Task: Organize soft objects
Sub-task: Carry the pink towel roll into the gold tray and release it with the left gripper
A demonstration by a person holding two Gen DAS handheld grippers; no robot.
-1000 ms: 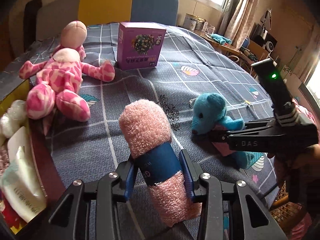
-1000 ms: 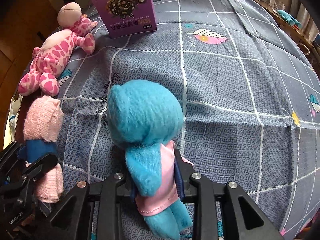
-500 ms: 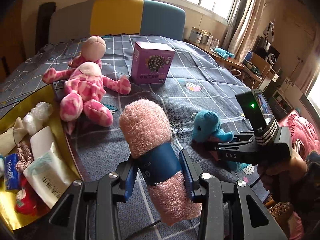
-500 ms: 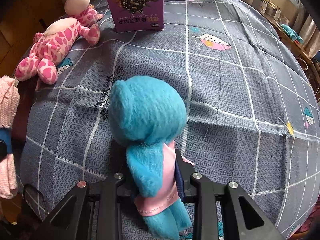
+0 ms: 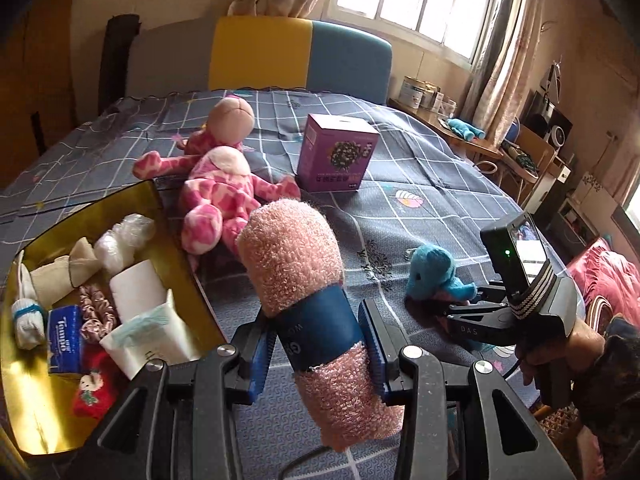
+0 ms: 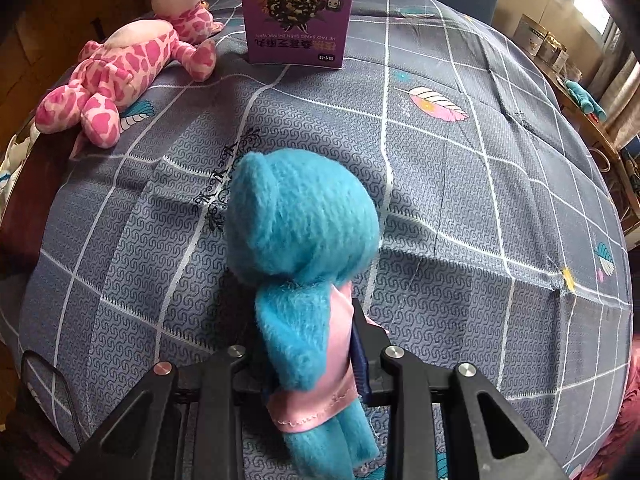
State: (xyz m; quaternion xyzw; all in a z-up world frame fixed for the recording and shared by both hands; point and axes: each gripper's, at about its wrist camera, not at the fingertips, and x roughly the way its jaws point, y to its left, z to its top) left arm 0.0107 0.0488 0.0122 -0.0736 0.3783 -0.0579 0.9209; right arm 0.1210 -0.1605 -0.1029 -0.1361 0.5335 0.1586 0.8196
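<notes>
Left wrist view: my left tongs [image 5: 316,354] are pinching a rolled pink towel [image 5: 304,280] across its blue paper band [image 5: 320,328], with the blue pads [image 5: 370,346] pressed against both sides of it. The roll stands tilted, well clear of the checked grey bedspread [image 5: 420,200]. At left lies an open gold-lined box [image 5: 176,248] holding small soft items: white socks, a tissue pack [image 5: 64,338], a scrunchie, folded white cloth, a red piece. Just past the box a pink spotted plush [image 5: 220,188] lies on its back on the bedspread, and a purple carton [image 5: 336,160] stands upright beside it. At right my right hand [image 5: 560,352] grips the right tongs [image 5: 464,308], which are clamped on a blue plush bear [image 5: 434,274] low over the bedspread. A yellow-and-blue headboard [image 5: 300,56] closes the far end.

Right wrist view: my right tongs [image 6: 310,360] are pinching the blue plush bear [image 6: 300,248] at its body, over the pink dress [image 6: 320,384]; head away from me, legs hanging below the pads. I cannot tell whether it touches the bedspread [image 6: 460,200]. The pink spotted plush [image 6: 128,68] lies at upper left, the purple carton [image 6: 296,16] upright near it.
</notes>
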